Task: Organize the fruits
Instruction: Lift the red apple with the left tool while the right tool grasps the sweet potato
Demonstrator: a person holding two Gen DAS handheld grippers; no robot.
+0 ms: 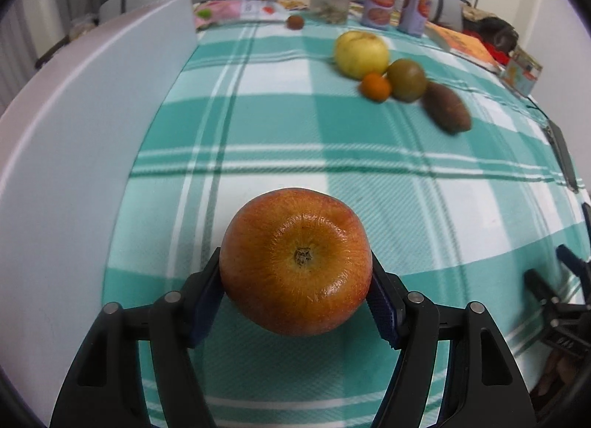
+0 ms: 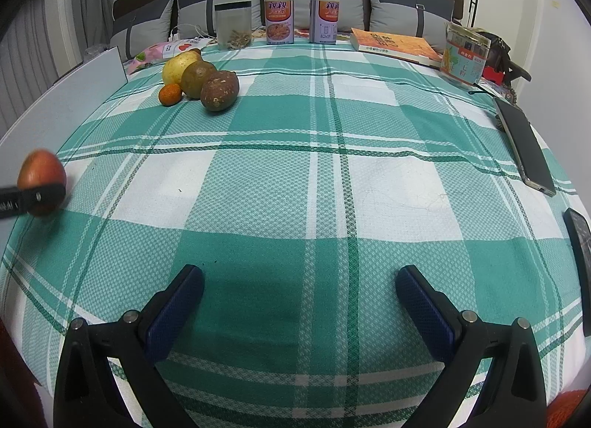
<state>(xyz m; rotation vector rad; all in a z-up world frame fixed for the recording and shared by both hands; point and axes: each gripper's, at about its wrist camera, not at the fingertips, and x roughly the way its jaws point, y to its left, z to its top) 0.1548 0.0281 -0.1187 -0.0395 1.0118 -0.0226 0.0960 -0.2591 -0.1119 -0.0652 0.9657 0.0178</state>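
My left gripper [image 1: 295, 280] is shut on a red-orange apple [image 1: 295, 261], both blue pads pressed to its sides, held above the green checked cloth [image 1: 332, 125]. The right wrist view shows that apple [image 2: 38, 173] at the far left, blurred, with a black finger across it. Farther back lie a yellow fruit [image 1: 362, 54], a small orange [image 1: 375, 87], a green-brown round fruit [image 1: 406, 80] and a dark brown fruit [image 1: 447, 107], close together. A small dark red fruit [image 1: 295, 22] lies alone near the back. My right gripper [image 2: 299, 284] stands open over bare cloth [image 2: 295, 191].
A white board [image 1: 74, 139] runs along the left edge. At the back stand a clear jar [image 2: 233, 25], two tins [image 2: 279, 20], a book [image 2: 395, 44] and a printed box [image 2: 463, 58]. A phone [image 2: 524, 143] and another dark device [image 2: 580, 243] lie at the right.
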